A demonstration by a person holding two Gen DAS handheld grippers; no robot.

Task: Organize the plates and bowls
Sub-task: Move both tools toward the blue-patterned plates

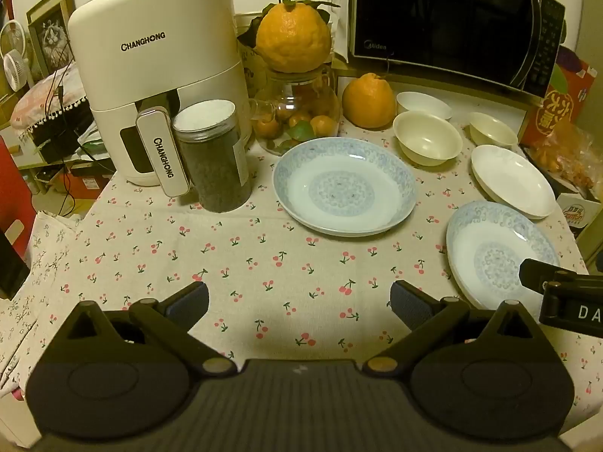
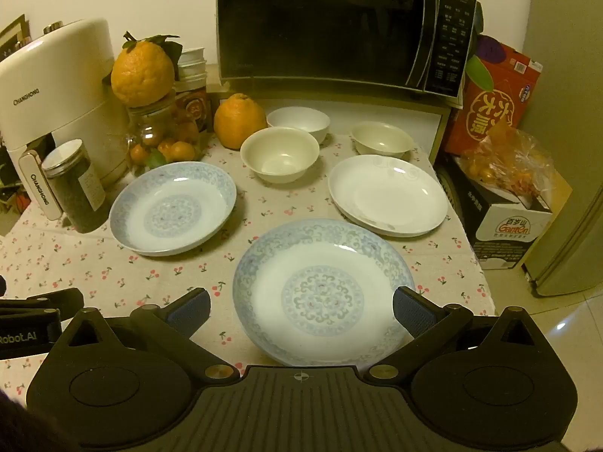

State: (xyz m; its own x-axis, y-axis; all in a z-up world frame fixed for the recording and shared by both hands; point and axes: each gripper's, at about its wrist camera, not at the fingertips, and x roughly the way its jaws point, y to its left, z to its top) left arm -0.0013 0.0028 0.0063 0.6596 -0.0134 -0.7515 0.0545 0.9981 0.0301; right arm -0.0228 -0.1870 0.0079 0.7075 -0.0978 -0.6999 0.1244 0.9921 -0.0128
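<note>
Two blue-patterned plates lie on the cherry-print tablecloth: a far one point(image 1: 345, 184) point(image 2: 173, 207) and a near one point(image 1: 493, 248) point(image 2: 324, 290). A plain white plate point(image 1: 512, 179) point(image 2: 388, 194) lies at the right. Three cream bowls stand behind: a middle one point(image 1: 427, 137) point(image 2: 280, 154), a back one point(image 1: 424, 103) point(image 2: 299, 122) and a right one point(image 1: 492, 128) point(image 2: 382, 139). My left gripper point(image 1: 299, 303) is open and empty above bare cloth. My right gripper point(image 2: 301, 309) is open, its fingers either side of the near blue plate, and it also shows in the left wrist view point(image 1: 557, 286).
A white Changhong appliance point(image 1: 158, 75), a dark jar point(image 1: 211, 154), a glass jar of fruit point(image 1: 297, 113) topped by a big orange, and a loose orange point(image 1: 369, 100) line the back left. A microwave point(image 2: 339, 26) stands behind. Boxes and bagged fruit point(image 2: 505, 173) crowd the table's right edge.
</note>
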